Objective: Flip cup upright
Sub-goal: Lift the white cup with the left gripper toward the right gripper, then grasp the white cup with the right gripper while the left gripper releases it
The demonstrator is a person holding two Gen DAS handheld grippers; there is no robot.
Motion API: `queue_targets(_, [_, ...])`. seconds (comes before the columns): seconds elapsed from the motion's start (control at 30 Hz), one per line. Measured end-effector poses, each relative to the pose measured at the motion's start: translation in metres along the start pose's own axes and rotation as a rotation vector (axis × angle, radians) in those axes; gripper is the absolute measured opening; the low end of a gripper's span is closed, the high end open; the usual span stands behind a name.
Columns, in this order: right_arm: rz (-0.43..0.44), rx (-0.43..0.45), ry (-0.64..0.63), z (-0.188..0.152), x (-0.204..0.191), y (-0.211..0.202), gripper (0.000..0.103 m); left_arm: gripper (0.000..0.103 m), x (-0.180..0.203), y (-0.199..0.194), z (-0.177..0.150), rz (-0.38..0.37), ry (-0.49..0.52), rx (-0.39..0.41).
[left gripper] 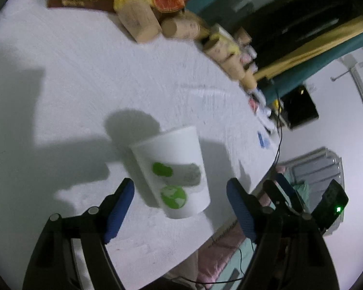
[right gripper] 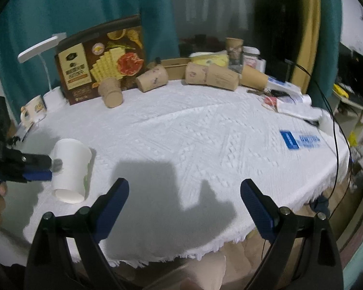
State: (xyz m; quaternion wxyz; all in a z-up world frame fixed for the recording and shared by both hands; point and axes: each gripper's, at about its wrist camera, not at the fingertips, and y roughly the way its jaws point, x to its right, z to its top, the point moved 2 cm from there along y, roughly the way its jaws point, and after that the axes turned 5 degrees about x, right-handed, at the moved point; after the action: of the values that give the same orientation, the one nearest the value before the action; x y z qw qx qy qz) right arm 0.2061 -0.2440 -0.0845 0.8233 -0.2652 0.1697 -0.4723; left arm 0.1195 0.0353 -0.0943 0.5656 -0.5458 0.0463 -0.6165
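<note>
1. Left hand-held gripper (left gripper: pixel 180 207): jaws parted, blue pads clear of the cup on both sides; released, nothing clamped.
2. White paper cup (left gripper: pixel 174 171) sits between and just ahead of the left hand-held gripper's fingers, on the white-clothed desk (left gripper: pixel 84 84). Green prints face the camera.
3. Cup orientation: in the right wrist view the cup (right gripper: pixel 70 169) leans, wider open rim low and toward the camera, narrower closed base up and away. Not upright.
4. In that same view the left hand-held gripper (right gripper: pixel 49 169) comes in from the left, one blue finger beside the cup wall; whether it touches, cannot tell.
5. Right hand-held gripper (right gripper: pixel 184 207): jaws wide, empty, over bare cloth, well to the right of the cup.
6. Far ahead of both: brown paper cups (right gripper: pixel 152 78) lying on their sides, printed box (right gripper: pixel 101 60).
</note>
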Motion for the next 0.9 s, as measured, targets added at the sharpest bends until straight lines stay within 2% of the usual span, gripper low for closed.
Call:
queue_targets(0.07, [0.027, -0.003, -0.035, 0.009, -0.010, 0.001, 0.092, 0.079, -0.011, -0.016, -0.002, 0.030, 0.006, 0.056])
queue_targets(0.17, [0.105, -0.027, -0.050, 0.020, -0.028, 0.008, 0.092, 0.079, -0.029, -0.037, -0.005, 0.121, 0.054, 0.135])
queue_targets(0.3, [0.265, -0.108, -0.008, 0.036, -0.058, 0.028, 0.092, 0.079, -0.048, -0.062, -0.008, 0.260, 0.153, 0.223])
queue_targets(0.4, [0.327, -0.178, -0.034, 0.044, -0.084, 0.044, 0.092, 0.079, -0.061, -0.077, -0.009, 0.333, 0.204, 0.264])
queue_targets(0.57, [0.370, -0.304, -0.133, 0.054, -0.125, 0.072, 0.092, 0.079, -0.080, -0.095, -0.006, 0.346, 0.210, 0.314])
queue_targets(0.7, [0.389, -0.373, -0.181, 0.060, -0.147, 0.091, 0.092, 0.079, -0.089, -0.101, -0.007, 0.357, 0.212, 0.329])
queue_targets(0.9, [0.364, -0.455, -0.203, 0.056, -0.165, 0.115, 0.092, 0.079, -0.099, -0.105, -0.010, 0.365, 0.237, 0.326])
